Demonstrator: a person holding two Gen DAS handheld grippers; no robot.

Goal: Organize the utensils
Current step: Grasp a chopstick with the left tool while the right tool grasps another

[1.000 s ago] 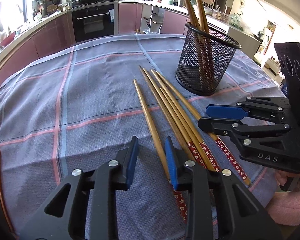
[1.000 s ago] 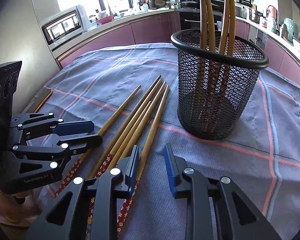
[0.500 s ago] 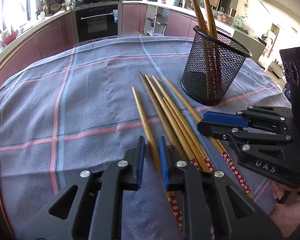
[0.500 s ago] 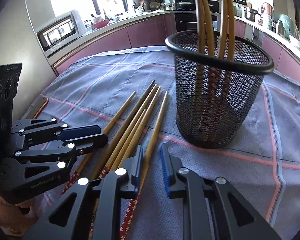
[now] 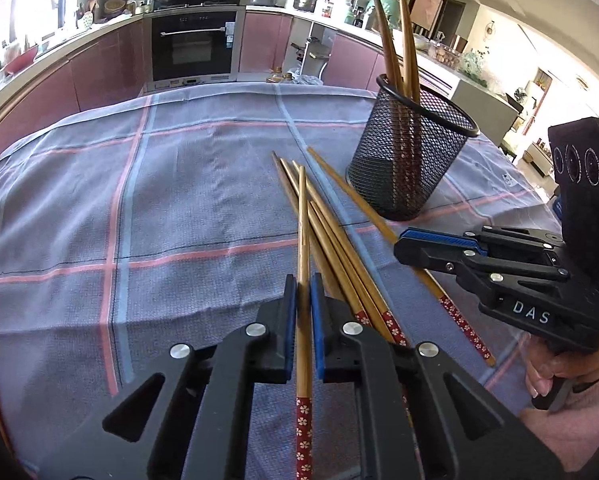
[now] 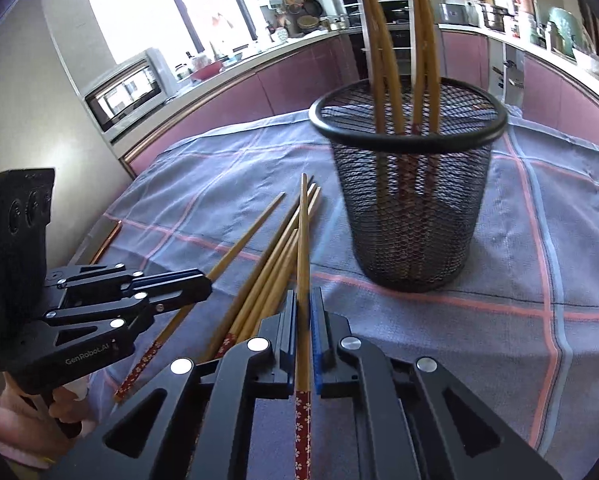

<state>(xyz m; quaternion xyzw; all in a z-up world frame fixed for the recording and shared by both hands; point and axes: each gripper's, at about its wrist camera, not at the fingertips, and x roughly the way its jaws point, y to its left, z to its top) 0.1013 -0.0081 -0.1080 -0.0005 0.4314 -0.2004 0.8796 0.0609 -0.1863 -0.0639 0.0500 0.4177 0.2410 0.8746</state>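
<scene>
Left wrist view shows the left claw (image 5: 304,300) closed tight on a single bamboo chopstick (image 5: 302,240), its blue pads (image 5: 290,320) pinching the shaft on both sides. That chopstick runs straight ahead from between the pads, its tip lifted over the loose chopsticks (image 5: 339,240) that lie fanned on the checked cloth (image 5: 139,208) just to the claw's right; its red flowered end trails back under the claw. Ahead and to the right of the claw stands the black mesh holder (image 5: 407,160), upright on the cloth-covered counter, with a few chopsticks standing in it and poking out above its rim. The right claw (image 5: 411,245) is in this view too, off to the right side, reaching in over the outermost loose chopstick (image 5: 379,228).

Right wrist view has the right claw (image 6: 304,304) likewise clamped shut on one chopstick (image 6: 302,240), pads pressed against the wood, the thin tip pointing forward and the red patterned end (image 6: 302,420) passing back between the fingers. The remaining loose sticks (image 6: 267,264) lie just left of this claw on the cloth (image 6: 539,240). The mesh holder (image 6: 411,200) stands ahead and slightly right, close by, with four chopsticks upright inside. The left claw (image 6: 203,286) appears at the left side, near a lone chopstick (image 6: 243,244) lying apart from the bundle.
</scene>
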